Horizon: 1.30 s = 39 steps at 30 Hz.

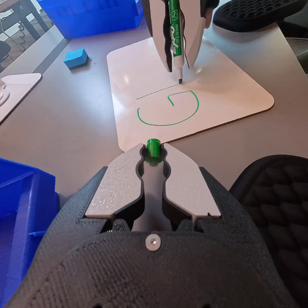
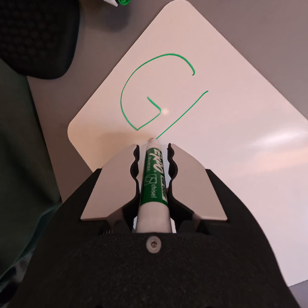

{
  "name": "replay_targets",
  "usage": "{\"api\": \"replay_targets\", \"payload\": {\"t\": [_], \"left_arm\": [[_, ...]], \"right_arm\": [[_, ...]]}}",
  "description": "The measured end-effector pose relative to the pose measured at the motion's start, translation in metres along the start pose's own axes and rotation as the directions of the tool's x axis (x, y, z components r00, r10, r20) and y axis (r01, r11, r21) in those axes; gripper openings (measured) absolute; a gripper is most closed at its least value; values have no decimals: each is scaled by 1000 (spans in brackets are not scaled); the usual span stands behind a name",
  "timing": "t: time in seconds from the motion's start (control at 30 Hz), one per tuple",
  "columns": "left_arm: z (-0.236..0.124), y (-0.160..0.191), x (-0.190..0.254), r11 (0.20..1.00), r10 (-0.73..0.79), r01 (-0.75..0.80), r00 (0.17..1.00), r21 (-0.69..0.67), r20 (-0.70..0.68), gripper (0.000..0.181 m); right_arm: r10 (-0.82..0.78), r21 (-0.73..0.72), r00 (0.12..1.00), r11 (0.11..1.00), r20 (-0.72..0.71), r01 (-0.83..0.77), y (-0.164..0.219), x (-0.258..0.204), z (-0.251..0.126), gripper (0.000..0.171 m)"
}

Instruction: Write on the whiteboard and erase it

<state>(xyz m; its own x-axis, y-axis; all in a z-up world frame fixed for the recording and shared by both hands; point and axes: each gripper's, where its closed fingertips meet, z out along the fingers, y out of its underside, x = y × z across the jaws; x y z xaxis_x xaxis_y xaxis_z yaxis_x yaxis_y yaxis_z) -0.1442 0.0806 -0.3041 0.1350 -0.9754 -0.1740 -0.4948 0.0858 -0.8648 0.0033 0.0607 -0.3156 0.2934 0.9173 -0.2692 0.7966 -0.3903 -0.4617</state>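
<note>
Marker point(image 2: 154, 183) clamped in right gripper point(image 2: 152, 145), tip on whiteboard point(image 2: 233, 150) at end of green line point(image 2: 181, 115) — cap point(image 1: 153, 150) pinched in left gripper point(image 1: 153, 146).

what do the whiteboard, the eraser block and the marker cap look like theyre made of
Whiteboard: thin rigid sheet, glossy white coating, judging by the light reflections; core unclear.
Eraser block: matte blue foam, it seems, with a darker base layer, perhaps felt.
Marker cap: shiny green hard plastic with a highlight streak.
</note>
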Motion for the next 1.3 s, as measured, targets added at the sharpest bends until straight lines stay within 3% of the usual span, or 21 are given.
{"api": "replay_targets", "payload": {"t": [0.3,0.7,1.0,1.3], "left_arm": [[0,0,1,1000,14,-14,1000,-6,5,18],[0,1,1,1000,10,-10,1000,-8,-3,18],[0,1,1,1000,17,-17,1000,-11,2,18],[0,1,2,1000,19,-19,1000,-14,-3,18]], "right_arm": [[1,83,1000,997,-23,1,-31,28,3,33],[44,27,994,999,-103,-42,-5,57,-15,33],[7,62,993,998,-122,1,-32,67,-8,33],[14,12,993,1000,-117,-13,-17,61,-9,33]]}}
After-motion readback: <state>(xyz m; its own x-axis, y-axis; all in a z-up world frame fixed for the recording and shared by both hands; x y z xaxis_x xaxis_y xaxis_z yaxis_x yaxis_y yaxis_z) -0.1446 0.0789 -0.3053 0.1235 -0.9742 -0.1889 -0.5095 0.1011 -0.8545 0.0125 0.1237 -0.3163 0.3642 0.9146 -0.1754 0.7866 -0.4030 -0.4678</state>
